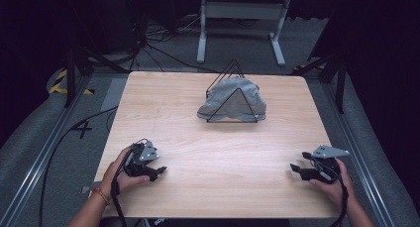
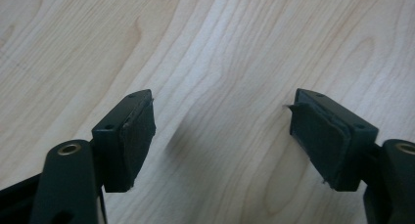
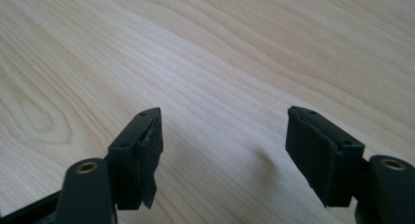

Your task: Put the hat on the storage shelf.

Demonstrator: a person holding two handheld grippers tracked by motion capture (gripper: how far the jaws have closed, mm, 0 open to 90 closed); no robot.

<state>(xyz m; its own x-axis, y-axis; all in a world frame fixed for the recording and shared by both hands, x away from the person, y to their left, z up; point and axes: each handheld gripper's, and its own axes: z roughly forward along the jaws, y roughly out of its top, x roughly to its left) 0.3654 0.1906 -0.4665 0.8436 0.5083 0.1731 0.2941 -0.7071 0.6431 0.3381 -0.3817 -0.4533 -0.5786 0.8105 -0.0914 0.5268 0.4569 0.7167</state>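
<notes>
A grey cloth [image 1: 233, 100] is draped over a black wire rack [image 1: 232, 90] at the middle back of the wooden table [image 1: 218, 152]. My left gripper [image 1: 158, 170] rests low near the table's front left, held by a hand, far from the cloth. Seen from its own camera, the left gripper [image 2: 222, 119] has its jaws apart over bare wood, nothing between them. My right gripper [image 1: 295, 168] sits near the front right edge, pointing inward. Its own view shows the right gripper [image 3: 222, 131] open too, with only wood grain between the pads [image 3: 313, 150].
The table's corners are rounded and its front edge is close to both hands. Metal rails run along both sides on the grey floor. A white table frame [image 1: 242, 24] and loose cables [image 1: 158, 43] lie behind the table.
</notes>
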